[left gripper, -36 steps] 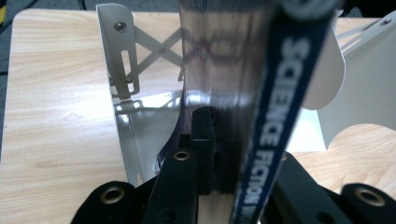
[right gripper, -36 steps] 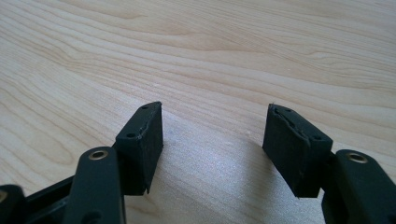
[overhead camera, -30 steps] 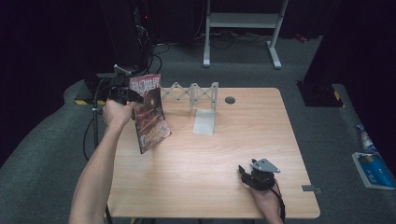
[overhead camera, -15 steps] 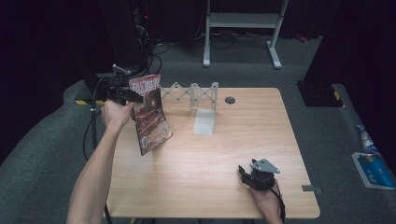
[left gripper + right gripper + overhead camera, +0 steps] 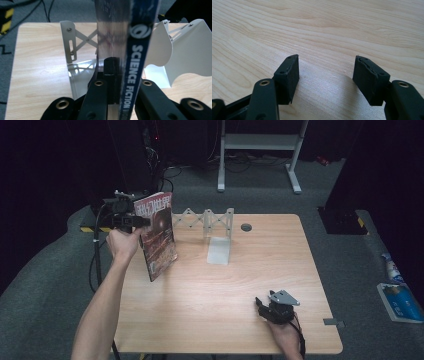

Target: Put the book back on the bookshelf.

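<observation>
Spreading under everything is the wooden table (image 5: 200,310), and the white folding rack (image 5: 210,222) is standing at its far edge. Just left of this rack, the magazine (image 5: 159,235) is hanging upright above the table, its lower corner near the wood. The left gripper (image 5: 142,221) is clamping its upper edge; in the left gripper view the spine is sitting tight between the black pads (image 5: 111,72). Well apart from the rack, at the table's near edge, the right gripper (image 5: 262,306) is resting with its fingers (image 5: 288,75) standing wide apart, holding nothing.

Glossy paper magazine (image 5: 159,234), matt wood-grain table (image 5: 210,290), smooth white metal rack (image 5: 215,227), matt blk tongs.
</observation>
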Available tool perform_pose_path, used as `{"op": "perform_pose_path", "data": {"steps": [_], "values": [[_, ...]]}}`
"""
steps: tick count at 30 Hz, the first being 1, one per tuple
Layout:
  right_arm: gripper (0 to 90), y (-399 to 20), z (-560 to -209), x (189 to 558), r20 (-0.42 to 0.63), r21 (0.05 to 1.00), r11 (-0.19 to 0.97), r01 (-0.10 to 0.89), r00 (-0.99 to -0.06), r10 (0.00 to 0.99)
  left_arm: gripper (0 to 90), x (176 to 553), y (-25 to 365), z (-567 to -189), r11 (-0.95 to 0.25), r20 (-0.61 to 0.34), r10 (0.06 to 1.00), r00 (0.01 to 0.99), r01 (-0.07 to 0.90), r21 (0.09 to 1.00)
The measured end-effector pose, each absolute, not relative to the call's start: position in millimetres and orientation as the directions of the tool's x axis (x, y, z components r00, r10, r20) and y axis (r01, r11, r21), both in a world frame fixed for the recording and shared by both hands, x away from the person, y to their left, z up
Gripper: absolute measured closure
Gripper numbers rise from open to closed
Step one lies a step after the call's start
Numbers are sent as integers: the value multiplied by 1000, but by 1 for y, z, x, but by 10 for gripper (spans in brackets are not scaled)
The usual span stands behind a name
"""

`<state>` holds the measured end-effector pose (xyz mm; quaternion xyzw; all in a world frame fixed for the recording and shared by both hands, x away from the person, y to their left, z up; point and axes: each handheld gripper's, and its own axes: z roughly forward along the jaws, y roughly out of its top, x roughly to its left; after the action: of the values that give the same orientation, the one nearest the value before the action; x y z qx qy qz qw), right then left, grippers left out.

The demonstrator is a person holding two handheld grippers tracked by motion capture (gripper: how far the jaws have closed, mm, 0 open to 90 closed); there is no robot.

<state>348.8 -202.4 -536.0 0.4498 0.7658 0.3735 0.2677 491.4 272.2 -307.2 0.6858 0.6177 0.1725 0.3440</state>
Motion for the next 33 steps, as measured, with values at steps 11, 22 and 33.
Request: {"op": "perform_pose_path", "data": {"steps": [11,22,33], "values": [[378,-202,-536,349,-72,813,315,490,-452,889,836,479,268,-322,26,-168,970,174,617,787],[376,-203,-536,349,-71,813,315,490,-453,889,837,471,262,-340,77,-177,972,153,505,860],[376,-203,-536,349,-71,813,314,490,-452,889,831,469,259,-354,77,-168,974,155,469,880]]}}
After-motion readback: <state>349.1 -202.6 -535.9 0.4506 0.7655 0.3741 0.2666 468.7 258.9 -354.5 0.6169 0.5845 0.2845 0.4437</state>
